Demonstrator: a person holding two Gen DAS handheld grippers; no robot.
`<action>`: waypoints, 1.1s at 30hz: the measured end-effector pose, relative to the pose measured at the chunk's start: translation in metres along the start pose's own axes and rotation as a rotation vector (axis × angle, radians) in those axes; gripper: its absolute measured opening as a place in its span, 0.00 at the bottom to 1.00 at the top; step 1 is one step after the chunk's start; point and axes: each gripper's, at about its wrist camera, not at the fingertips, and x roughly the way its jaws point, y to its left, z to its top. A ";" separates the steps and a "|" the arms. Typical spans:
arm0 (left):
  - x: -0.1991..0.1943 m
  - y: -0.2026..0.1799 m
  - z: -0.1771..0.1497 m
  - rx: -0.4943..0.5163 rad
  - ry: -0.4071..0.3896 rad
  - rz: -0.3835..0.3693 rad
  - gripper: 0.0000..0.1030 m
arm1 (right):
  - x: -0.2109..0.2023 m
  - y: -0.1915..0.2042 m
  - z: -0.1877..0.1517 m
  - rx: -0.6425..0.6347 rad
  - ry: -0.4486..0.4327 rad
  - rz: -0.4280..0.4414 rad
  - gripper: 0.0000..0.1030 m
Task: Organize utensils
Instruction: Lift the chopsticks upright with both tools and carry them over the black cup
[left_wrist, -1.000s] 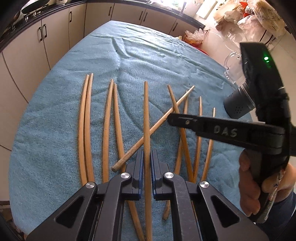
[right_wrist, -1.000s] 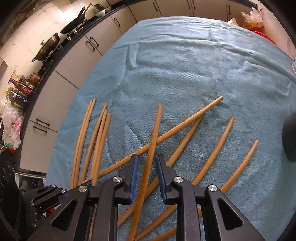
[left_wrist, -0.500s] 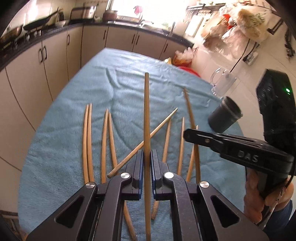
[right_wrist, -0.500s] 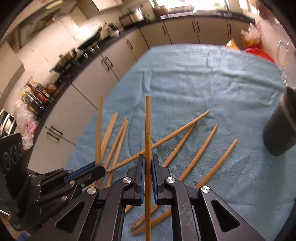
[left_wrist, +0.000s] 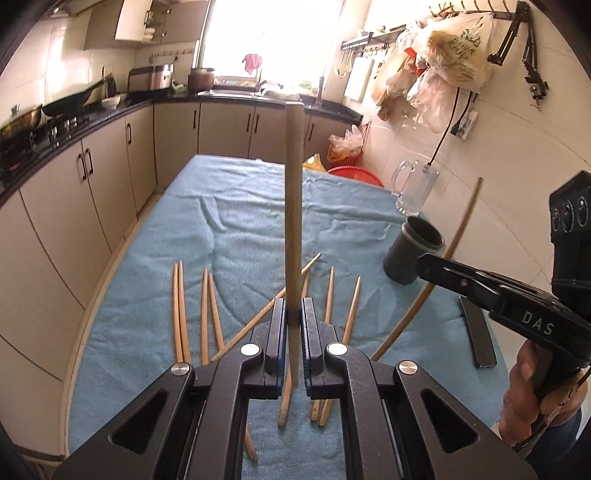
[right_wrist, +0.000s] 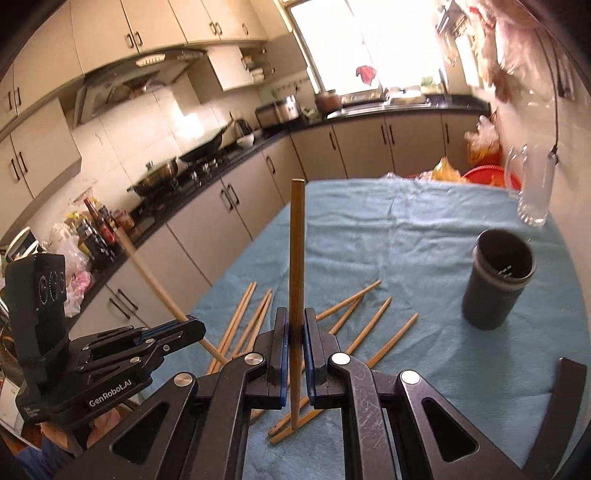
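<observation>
My left gripper (left_wrist: 294, 325) is shut on a wooden chopstick (left_wrist: 294, 206) that sticks straight out ahead, lifted off the table. My right gripper (right_wrist: 294, 332) is shut on another chopstick (right_wrist: 296, 258), also raised. From the left wrist view, the right gripper (left_wrist: 424, 264) appears at the right with its chopstick (left_wrist: 454, 240) slanting upward. The right wrist view shows the left gripper (right_wrist: 192, 326) at the left with its chopstick (right_wrist: 155, 280). Several more chopsticks (left_wrist: 205, 306) lie on the blue cloth (left_wrist: 229, 221). A dark grey cylindrical holder (right_wrist: 496, 280) stands upright at the right, apart from both grippers.
A clear glass mug (left_wrist: 413, 188) stands beyond the holder (left_wrist: 412, 251). A flat black bar (left_wrist: 478, 336) lies on the cloth near the right edge. A person's hand (left_wrist: 532, 398) grips the right tool. Kitchen cabinets (left_wrist: 92, 177) run along the left of the table.
The right gripper closed on a chopstick. Both grippers then rose and tilted up, lifting their chopsticks off the cloth, and the holder and mug came into view.
</observation>
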 end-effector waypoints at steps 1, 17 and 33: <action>-0.002 -0.003 0.003 0.005 -0.004 -0.001 0.07 | -0.007 -0.001 0.002 0.002 -0.021 -0.002 0.08; -0.001 -0.073 0.066 0.093 -0.006 -0.105 0.07 | -0.096 -0.052 0.041 0.110 -0.216 -0.109 0.08; 0.036 -0.160 0.141 0.145 -0.034 -0.218 0.07 | -0.139 -0.126 0.071 0.269 -0.333 -0.196 0.08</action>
